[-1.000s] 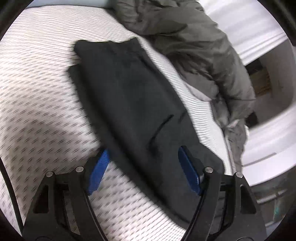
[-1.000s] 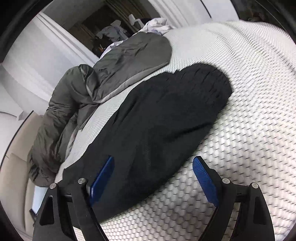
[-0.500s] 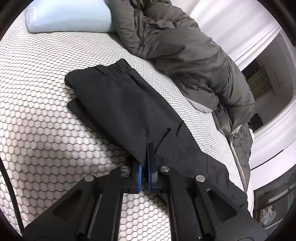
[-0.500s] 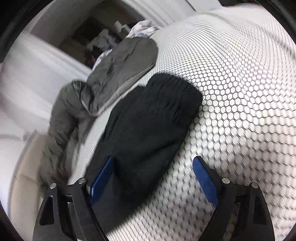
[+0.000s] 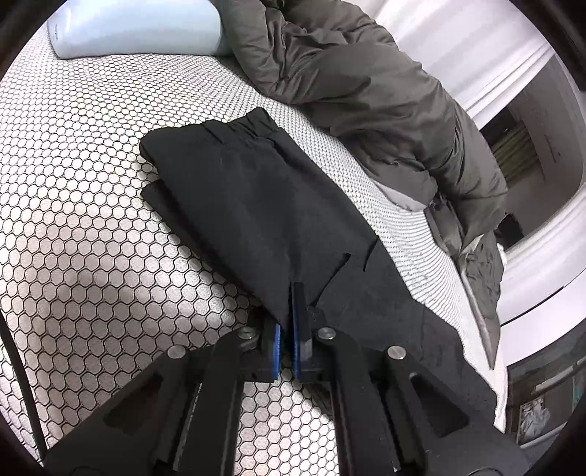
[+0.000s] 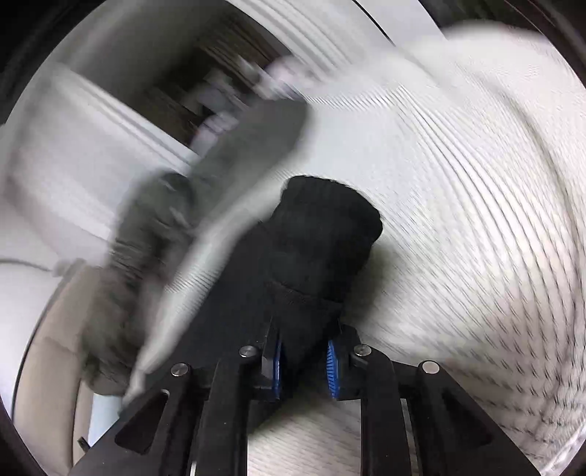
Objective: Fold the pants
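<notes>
Black pants (image 5: pixel 263 205) lie folded lengthwise on a white mattress with a honeycomb pattern (image 5: pixel 91 234); the waistband points to the far end. My left gripper (image 5: pixel 291 304) is shut on the near edge of the pants by the pocket slit. In the right wrist view, which is blurred by motion, the cuffed leg end of the pants (image 6: pixel 322 234) bunches up, and my right gripper (image 6: pixel 304 351) is closed on the black cloth with a thick wad between its blue pads.
A grey-green quilt (image 5: pixel 366 95) is heaped along the far right side of the mattress and shows blurred in the right wrist view (image 6: pixel 157 227). A pale blue pillow (image 5: pixel 135 25) lies at the far end. White walls and a dark doorway (image 5: pixel 512 146) stand beyond.
Both grippers were open a second ago. The left one closed on the pants edge half a second ago and holds. The right one has just closed on the leg end and moves fast.
</notes>
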The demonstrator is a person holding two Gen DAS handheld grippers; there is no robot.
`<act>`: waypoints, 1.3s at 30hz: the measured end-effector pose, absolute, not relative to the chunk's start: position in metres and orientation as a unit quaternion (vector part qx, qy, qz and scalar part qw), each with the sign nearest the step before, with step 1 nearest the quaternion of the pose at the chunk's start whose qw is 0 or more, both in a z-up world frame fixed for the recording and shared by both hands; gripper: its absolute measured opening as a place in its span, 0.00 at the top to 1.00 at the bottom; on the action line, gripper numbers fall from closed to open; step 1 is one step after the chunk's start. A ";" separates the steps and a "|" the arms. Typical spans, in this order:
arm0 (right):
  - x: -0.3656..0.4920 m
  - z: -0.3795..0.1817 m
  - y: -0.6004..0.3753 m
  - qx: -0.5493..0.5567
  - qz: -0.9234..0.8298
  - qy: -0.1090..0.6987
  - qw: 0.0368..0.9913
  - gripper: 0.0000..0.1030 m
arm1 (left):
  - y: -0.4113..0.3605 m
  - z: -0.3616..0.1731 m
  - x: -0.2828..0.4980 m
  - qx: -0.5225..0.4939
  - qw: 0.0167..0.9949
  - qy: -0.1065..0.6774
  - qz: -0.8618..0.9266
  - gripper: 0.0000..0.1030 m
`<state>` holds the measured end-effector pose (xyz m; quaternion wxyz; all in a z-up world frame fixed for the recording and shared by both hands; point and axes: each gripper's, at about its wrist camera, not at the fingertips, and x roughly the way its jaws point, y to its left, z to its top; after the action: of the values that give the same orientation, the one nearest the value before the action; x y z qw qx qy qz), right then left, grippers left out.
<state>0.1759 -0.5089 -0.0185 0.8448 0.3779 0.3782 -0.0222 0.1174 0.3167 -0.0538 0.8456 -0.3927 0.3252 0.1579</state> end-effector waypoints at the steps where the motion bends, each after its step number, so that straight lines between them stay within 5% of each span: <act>1: 0.174 -0.025 -0.514 0.393 -0.017 0.385 0.835 0.82 | 0.316 -0.054 0.117 -0.390 0.846 0.327 0.161 0.98; 2: 0.171 -0.024 -0.518 0.401 -0.007 0.383 0.832 0.78 | 0.316 -0.053 0.117 -0.387 0.846 0.328 0.163 0.98; 6: 0.160 -0.003 -0.530 0.412 -0.006 0.334 0.848 0.31 | 0.314 -0.052 0.115 -0.384 0.846 0.330 0.167 0.98; 8: 0.163 -0.007 -0.533 0.442 0.000 0.319 0.838 0.31 | 0.314 -0.053 0.116 -0.381 0.846 0.332 0.171 0.98; 9: 0.166 -0.013 -0.534 0.448 -0.001 0.326 0.833 0.39 | 0.313 -0.053 0.116 -0.380 0.846 0.333 0.173 0.98; 10: 0.171 -0.017 -0.535 0.448 -0.007 0.334 0.829 0.52 | 0.312 -0.053 0.117 -0.379 0.846 0.333 0.175 0.98; 11: 0.176 -0.019 -0.534 0.441 -0.015 0.339 0.831 0.77 | 0.313 -0.053 0.117 -0.378 0.846 0.333 0.176 0.98; 12: 0.179 -0.019 -0.533 0.431 -0.018 0.345 0.834 0.80 | 0.312 -0.053 0.117 -0.377 0.846 0.333 0.176 0.98; 19: 0.160 0.017 -0.524 0.350 -0.027 0.343 0.871 0.85 | 0.313 -0.050 0.112 -0.385 0.842 0.344 0.155 0.97; 23: 0.162 -0.006 -0.541 0.363 -0.032 0.407 0.838 0.70 | 0.313 -0.046 0.107 -0.371 0.841 0.357 0.166 0.92; 26: 0.143 0.019 -0.553 0.364 -0.065 0.350 0.860 0.37 | 0.314 -0.034 0.098 -0.342 0.840 0.360 0.217 0.73; 32: 0.136 0.036 -0.560 0.356 -0.096 0.294 0.882 0.34 | 0.295 0.002 0.088 -0.307 0.876 0.311 0.204 0.22; 37: 0.176 0.048 -0.539 0.314 -0.074 0.307 0.895 0.33 | 0.239 0.008 0.119 -0.278 0.903 0.311 0.098 0.01; 39: 0.184 0.048 -0.534 0.285 -0.060 0.338 0.895 0.16 | 0.214 0.004 0.135 -0.268 0.904 0.328 0.065 0.01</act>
<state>0.1844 -0.5342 0.0481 0.8949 0.2854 0.3377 -0.0600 0.1349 0.2140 0.0037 0.9036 -0.2677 0.3278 0.0653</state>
